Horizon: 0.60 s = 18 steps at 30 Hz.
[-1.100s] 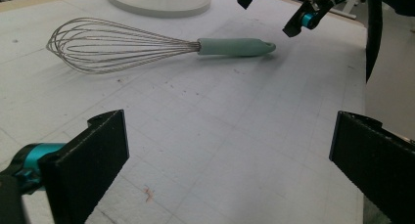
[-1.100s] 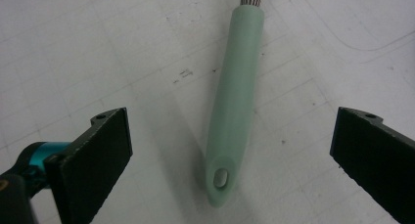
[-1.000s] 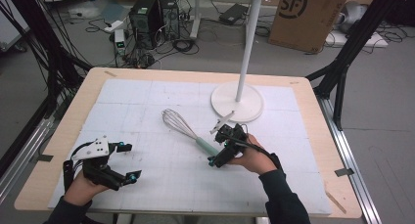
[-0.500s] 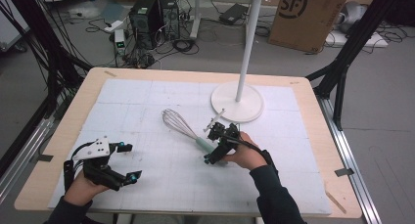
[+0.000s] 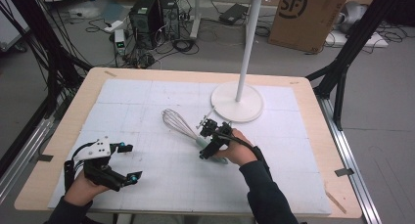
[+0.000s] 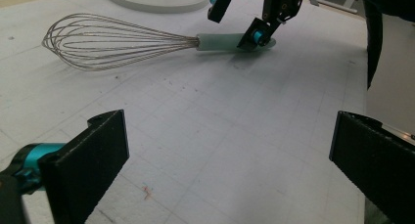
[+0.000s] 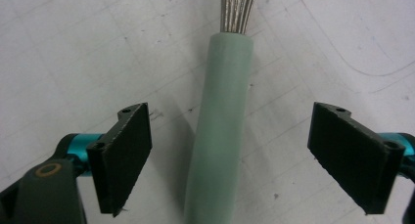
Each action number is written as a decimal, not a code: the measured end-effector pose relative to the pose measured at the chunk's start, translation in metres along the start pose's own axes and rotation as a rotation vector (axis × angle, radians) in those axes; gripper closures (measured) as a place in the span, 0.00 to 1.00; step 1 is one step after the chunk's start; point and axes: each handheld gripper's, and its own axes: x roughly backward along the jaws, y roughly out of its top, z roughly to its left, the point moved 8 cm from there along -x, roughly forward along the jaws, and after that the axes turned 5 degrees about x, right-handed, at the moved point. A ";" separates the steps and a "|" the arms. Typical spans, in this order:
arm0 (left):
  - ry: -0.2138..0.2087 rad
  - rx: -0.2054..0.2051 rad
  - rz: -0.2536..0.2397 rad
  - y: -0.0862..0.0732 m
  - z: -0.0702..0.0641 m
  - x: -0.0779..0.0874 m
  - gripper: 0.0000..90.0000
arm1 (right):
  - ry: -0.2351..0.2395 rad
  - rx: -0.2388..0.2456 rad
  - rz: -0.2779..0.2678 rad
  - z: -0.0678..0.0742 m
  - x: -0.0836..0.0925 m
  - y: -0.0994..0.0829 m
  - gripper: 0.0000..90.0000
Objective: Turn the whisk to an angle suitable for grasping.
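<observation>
Left gripper [image 5: 125, 161] is held near the tabletop's [image 5: 313, 136] front-left corner, jaws spread wide, nothing between them. Its black jaws are cut off by the lower frame edge in the left gripper view.

Whisk [image 5: 182, 127] is seen lying flat on the white mat [image 5: 147, 101], around the middle of the tabletop. Long axis runs diagonally: wire head [image 6: 107, 40] is pointed toward the far-left corner, pale green handle [image 7: 220, 131] toward the front-right. The handle's end is covered by the right gripper in the high view and cut off at the bottom edge of the right gripper view.

Right gripper [image 5: 211, 140] is set down over the handle. Jaws have just been closing, with the handle between them; gaps remain on both sides, pads not yet pressed on.

White stand [image 5: 238, 99] is placed toward the far edge, right of centre, just beyond the whisk, its base apart from it. Hooks at the top are cropped.
</observation>
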 end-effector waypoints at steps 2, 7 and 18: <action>0.000 -0.001 -0.001 0.000 0.000 0.000 0.02 | -0.008 0.003 0.006 -0.001 -0.001 0.001 0.21; -0.002 -0.001 -0.002 0.000 0.000 0.000 0.02 | -0.020 0.011 0.015 -0.002 -0.004 0.003 0.31; 0.003 0.000 0.001 0.000 0.000 -0.001 0.02 | -0.013 0.020 0.036 -0.002 -0.009 0.005 0.47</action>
